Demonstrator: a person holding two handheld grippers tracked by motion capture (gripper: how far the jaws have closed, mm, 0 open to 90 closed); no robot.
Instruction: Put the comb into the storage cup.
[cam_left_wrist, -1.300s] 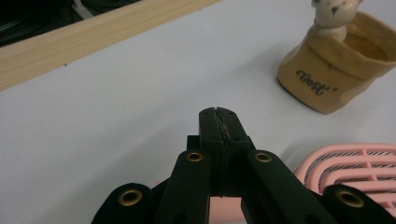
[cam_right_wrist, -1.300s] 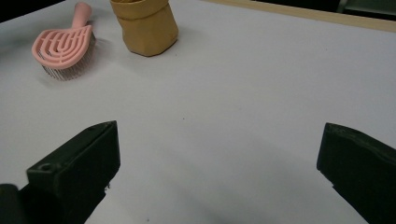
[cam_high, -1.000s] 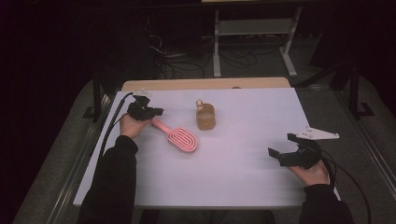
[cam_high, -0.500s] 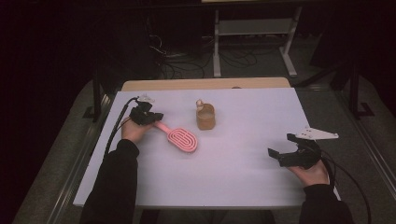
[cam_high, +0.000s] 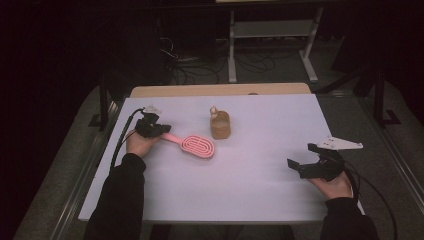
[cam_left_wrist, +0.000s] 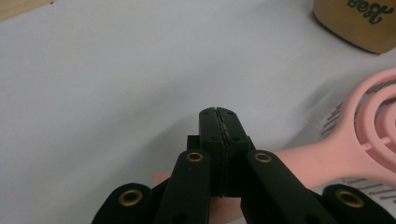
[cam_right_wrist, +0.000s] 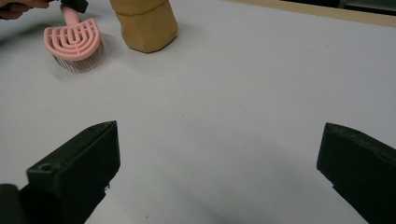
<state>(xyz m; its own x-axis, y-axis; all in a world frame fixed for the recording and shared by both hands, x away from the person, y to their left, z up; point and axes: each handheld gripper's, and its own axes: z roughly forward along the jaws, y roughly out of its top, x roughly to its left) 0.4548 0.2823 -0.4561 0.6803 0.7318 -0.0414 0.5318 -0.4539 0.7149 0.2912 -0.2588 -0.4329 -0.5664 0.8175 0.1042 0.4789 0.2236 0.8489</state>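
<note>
The pink brush (cam_high: 198, 146) is clamped at its handle by the left gripper (cam_high: 161, 131); the right gripper's (cam_high: 306, 159) jaws are spread wide, nothing held.

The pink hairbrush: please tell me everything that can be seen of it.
The pink hairbrush looks like plastic. It has an oval head with looping open slots and a straight, slim handle. It lies flat on the white table, thin bristles facing down, with the head toward the table's middle, near but apart from the tan bottle. The left tongs are at the handle's end with their jaws together; whether they pinch it cannot be told.
</note>
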